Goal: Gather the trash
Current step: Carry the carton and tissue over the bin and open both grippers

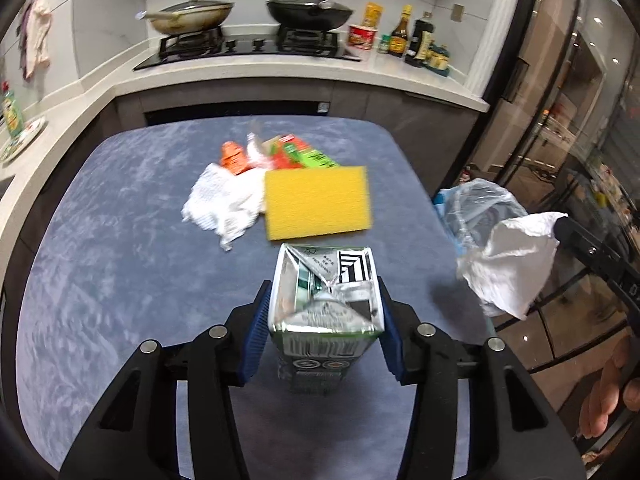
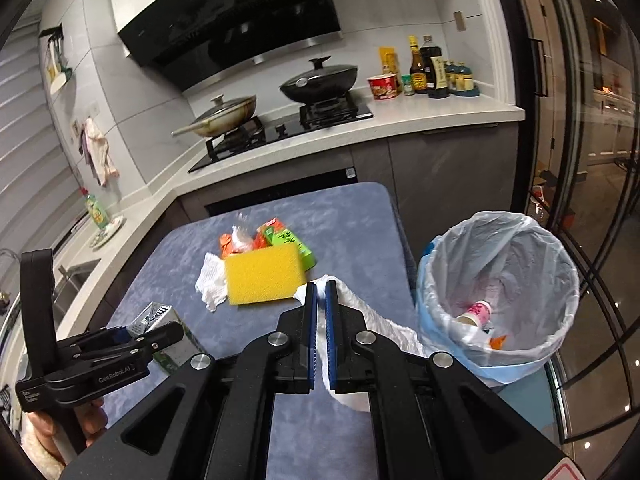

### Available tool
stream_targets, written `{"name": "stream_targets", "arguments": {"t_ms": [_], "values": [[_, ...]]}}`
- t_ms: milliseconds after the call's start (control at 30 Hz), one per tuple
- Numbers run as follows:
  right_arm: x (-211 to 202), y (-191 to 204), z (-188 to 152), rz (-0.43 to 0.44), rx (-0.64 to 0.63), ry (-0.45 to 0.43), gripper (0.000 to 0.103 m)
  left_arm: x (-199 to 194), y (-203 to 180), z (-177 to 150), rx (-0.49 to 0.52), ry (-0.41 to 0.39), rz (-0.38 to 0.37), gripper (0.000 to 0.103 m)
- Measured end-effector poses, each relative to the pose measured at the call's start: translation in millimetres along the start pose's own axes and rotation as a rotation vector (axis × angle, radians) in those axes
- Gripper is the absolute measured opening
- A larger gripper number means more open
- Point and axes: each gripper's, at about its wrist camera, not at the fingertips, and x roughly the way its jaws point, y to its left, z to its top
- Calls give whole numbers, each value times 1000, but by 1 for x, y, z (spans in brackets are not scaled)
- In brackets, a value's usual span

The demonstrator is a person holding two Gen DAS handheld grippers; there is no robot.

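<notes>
Clamping carton (image 1: 324, 312), left gripper (image 1: 322, 316) hides its sides, right gripper (image 2: 321, 292) pinching tissue (image 2: 384, 328)

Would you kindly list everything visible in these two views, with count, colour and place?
milk carton: 1, silver-green, in left gripper
paper towel: 1, white, in right gripper
sponge: 1, yellow, table centre
crumpled tissue: 1, white, left of sponge
wrappers: several, orange, red, green, behind sponge
trash bin: 1, clear-lined, right of table
table: 1, blue
pans: 2, on stove
bottles: several, dark, counter
left gripper: black, blue pads
right gripper: black, blue pads
</notes>
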Motion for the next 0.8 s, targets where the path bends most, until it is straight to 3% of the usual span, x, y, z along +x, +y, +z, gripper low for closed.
{"name": "stream_targets", "arguments": {"t_ms": [333, 600, 800], "values": [[-19, -38, 9, -48, 41, -54, 4, -5, -44, 26, 68, -43, -46, 45], [-20, -87, 29, -128, 95, -98, 4, 12, -105, 66, 122, -64, -164, 45], [-5, -132, 42, -179, 143, -86, 4, 48, -164, 98, 139, -64, -279, 46]]}}
